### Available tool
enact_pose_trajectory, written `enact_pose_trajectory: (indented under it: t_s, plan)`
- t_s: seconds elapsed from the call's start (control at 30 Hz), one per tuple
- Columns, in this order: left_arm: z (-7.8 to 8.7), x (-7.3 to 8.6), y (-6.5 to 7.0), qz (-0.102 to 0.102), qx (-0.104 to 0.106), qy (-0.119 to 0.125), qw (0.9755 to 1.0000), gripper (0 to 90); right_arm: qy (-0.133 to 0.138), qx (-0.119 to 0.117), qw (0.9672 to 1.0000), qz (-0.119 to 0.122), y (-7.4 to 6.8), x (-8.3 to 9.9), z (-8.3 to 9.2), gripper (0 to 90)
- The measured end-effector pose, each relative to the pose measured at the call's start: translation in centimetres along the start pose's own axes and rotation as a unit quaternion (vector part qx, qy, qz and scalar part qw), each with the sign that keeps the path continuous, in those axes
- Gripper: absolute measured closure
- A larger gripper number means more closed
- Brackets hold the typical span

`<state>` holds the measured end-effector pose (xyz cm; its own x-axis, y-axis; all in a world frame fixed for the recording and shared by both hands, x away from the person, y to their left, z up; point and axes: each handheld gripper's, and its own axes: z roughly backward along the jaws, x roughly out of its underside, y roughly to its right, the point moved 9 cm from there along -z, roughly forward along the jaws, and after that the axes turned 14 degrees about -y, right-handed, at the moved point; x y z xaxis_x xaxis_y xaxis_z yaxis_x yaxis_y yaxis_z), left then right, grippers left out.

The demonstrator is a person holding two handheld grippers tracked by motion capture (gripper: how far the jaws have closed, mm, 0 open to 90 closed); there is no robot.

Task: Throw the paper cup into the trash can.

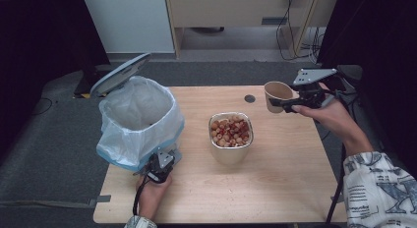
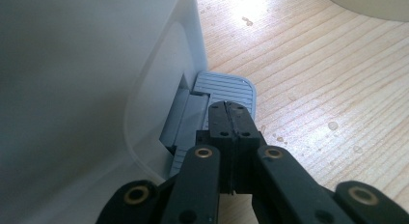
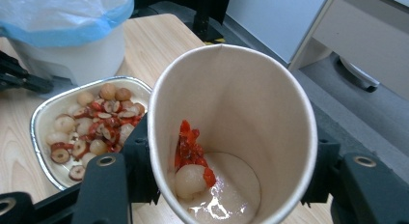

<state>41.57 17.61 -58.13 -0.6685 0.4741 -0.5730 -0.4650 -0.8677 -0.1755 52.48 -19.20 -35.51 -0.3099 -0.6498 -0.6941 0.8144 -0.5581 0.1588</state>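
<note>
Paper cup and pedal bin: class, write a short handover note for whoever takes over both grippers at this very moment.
Left gripper: shut, empty, tips on the bin pedal; the lid of the pedal bin stands open.
Right gripper: shut on the paper cup, held above the table's far right corner, tipped toward the bin.
In the cup: a little red and pale fruit and some liquid. The foil tray of dried fruit sits mid-table.
Done: lid opened, cup lifted.
Left, probably: carry the cup over the bin, empty it, release the pedal.
</note>
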Motion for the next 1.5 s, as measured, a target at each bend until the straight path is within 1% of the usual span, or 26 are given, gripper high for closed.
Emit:
enact_pose_trajectory:
  t_s: [0.33,0.5,0.8,1.1,1.33,1.47,1.5]
  plan:
    - [0.0,0.0,0.0,0.001,0.0,0.001,1.0,89.1,0.005,-0.01,0.9999,-0.003,-0.6,-1.1,-0.3,39.8]
    - [0.0,0.0,0.0,0.0,0.0,0.0,1.0,89.1,0.003,-0.01,0.9999,0.0,-1.0,-1.6,-0.4,40.0]
    - [0.0,0.0,0.0,0.001,0.0,0.001,1.0,89.1,0.01,-0.017,0.9998,-0.001,-1.6,-3.0,-0.4,39.9]
    - [0.0,0.0,0.0,0.001,0.0,0.001,1.0,89.2,0.007,-0.018,0.9998,0.0,-2.0,-4.0,-0.7,40.0]
    - [0.0,0.0,0.0,0.001,0.0,0.001,1.0,89.2,0.007,-0.022,0.9997,0.001,-2.3,-4.6,-0.9,39.9]
    - [0.0,-0.1,0.0,0.002,0.0,0.002,1.0,89.1,0.009,-0.024,0.9997,-0.003,-2.5,-5.0,-0.9,39.9]
    - [0.0,-0.1,0.0,0.002,0.0,0.002,1.0,89.2,0.008,-0.023,0.9997,0.0,-2.5,-5.0,-1.0,39.9]
